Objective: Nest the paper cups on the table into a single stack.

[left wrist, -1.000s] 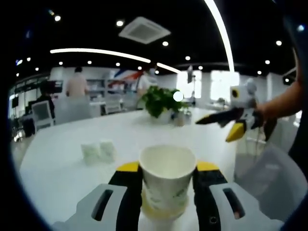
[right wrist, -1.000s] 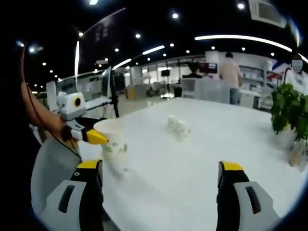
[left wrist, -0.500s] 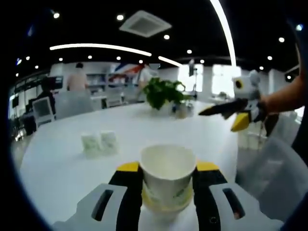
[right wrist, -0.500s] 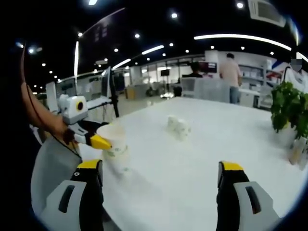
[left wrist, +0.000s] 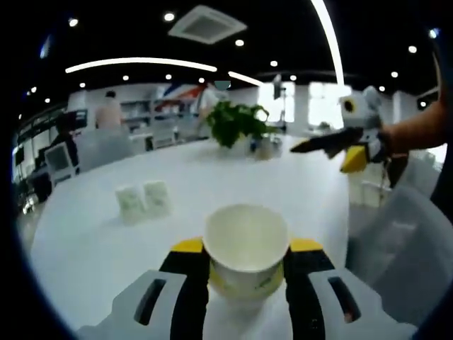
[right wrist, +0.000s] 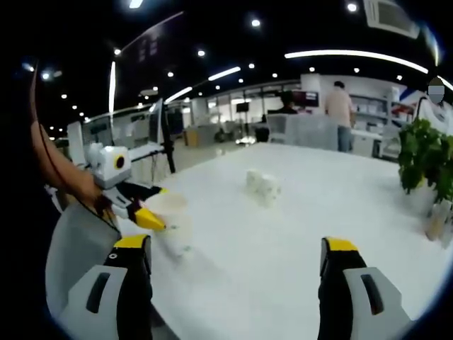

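A white paper cup (left wrist: 245,244) with green print sits between my left gripper's (left wrist: 246,263) yellow-tipped jaws, which press on its sides. I look down into its open mouth. In the right gripper view the left gripper (right wrist: 138,207) holds that cup (right wrist: 170,212) low over the near left corner of the white table (right wrist: 297,212). Two small white-and-green things that look like paper cups (left wrist: 144,200) stand side by side mid-table, also seen as a pair (right wrist: 260,186) from the right. My right gripper (right wrist: 236,255) is open and holds nothing; it hangs in the air (left wrist: 340,147) beyond the table edge.
A potted green plant (left wrist: 237,122) and a small container (left wrist: 263,146) stand at the table's far side; the plant (right wrist: 425,159) is at the right in the right gripper view. A person's arm (left wrist: 417,134) holds the right gripper. People, chairs and desks are in the background.
My left gripper has sunk toward the table and tipped forward with the cup, so I see deeper into the cup. The right gripper has stayed where it was.
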Demonstrator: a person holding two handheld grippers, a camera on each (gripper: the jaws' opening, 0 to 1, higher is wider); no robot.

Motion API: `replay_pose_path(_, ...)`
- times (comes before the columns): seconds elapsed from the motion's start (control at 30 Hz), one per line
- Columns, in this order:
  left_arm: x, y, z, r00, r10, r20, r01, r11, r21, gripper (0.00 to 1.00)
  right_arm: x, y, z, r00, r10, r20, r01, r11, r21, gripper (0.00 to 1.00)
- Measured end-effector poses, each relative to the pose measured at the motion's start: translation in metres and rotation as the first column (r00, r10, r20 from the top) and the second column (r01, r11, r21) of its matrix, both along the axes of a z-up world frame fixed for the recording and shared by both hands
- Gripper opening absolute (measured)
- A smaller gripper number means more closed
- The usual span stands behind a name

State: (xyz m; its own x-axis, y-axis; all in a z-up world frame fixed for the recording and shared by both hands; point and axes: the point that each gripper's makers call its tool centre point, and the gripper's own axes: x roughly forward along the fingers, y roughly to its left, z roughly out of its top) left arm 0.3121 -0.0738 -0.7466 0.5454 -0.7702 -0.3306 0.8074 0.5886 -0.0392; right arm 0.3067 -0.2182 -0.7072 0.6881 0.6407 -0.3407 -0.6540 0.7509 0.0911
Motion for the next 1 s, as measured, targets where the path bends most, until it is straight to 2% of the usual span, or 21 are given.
replay_pose_path(0.23, -0.001, 0.001, -0.004, 1.000, -0.015, 0.006, 0.015, 0.999, 0.033, 0.39, 0.000, -0.001, 0.000, 1.000, -0.001, -0.001, 0.001, 1.000, 0.000, 0.98)
replay_pose_path(0.67, 0.004, 0.002, 0.002, 1.000, -0.018, -0.002, 0.018, 1.000, 0.016, 0.45, 0.000, -0.001, -0.001, 1.000, 0.000, -0.005, 0.000, 1.000, -0.002, 0.98)
replay_pose_path(0.7, 0.006, 0.004, 0.003, 1.000, -0.009, -0.010, 0.009, 1.000, 0.003, 0.48, 0.000, -0.001, -0.001, 1.000, 0.000, -0.005, 0.000, 1.000, -0.002, 0.98)
replay_pose_path(0.87, 0.017, 0.006, 0.024, 0.999, 0.034, -0.020, -0.036, 0.994, -0.106, 0.77, 0.002, -0.002, 0.000, 1.000, -0.003, -0.001, 0.003, 1.000, -0.001, 0.98)
replay_pose_path(1.0, 0.026, 0.012, 0.042, 0.998, 0.064, 0.013, -0.061, 0.986, -0.153, 0.92, 0.002, -0.002, 0.002, 1.000, -0.006, 0.002, 0.006, 1.000, -0.001, 0.98)
